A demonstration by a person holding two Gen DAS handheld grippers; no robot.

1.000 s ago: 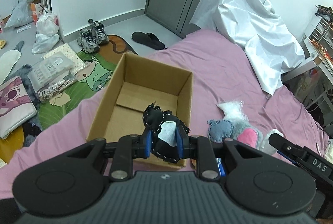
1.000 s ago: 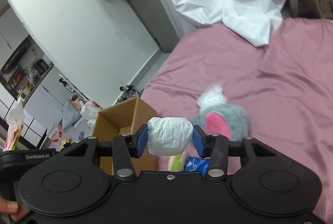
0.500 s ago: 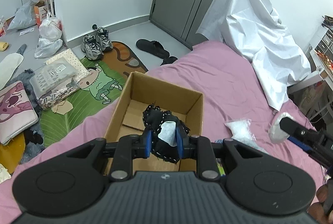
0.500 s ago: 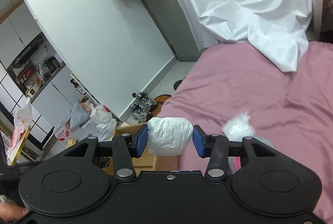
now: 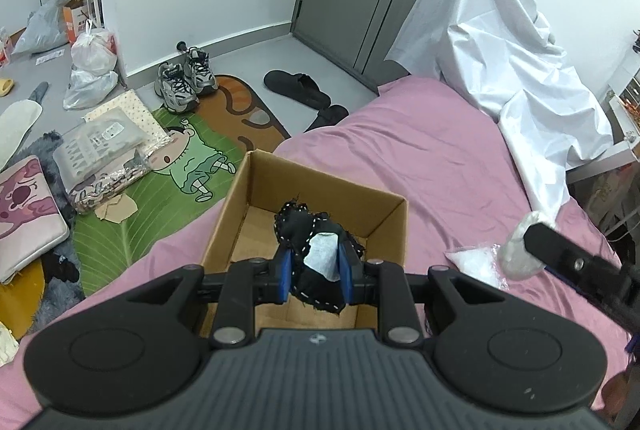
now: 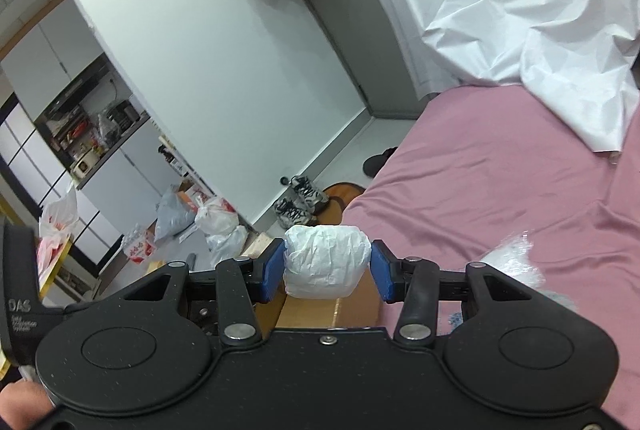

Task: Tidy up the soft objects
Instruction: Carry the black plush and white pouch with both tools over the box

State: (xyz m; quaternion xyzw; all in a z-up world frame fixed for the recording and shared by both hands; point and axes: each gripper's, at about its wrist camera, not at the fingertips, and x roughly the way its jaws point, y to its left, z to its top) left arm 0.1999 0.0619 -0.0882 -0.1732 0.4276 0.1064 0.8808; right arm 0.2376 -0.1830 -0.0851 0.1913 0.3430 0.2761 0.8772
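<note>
1. My left hand-held gripper (image 5: 313, 272) pinches the black cloth (image 5: 310, 238) above the box (image 5: 384, 214); lower first, then release.
2. My right hand-held gripper (image 6: 327, 268) squeezes the white bundle (image 6: 326, 262); drop it in next.

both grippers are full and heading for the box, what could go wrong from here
1. The black fabric piece in the left gripper has frayed, dangling edges; they may snag on the blue pads at release instead of dropping into the cardboard box.
2. The right gripper holds the white wrapped bundle beside the box, so both tools could collide over the narrow opening.
</note>
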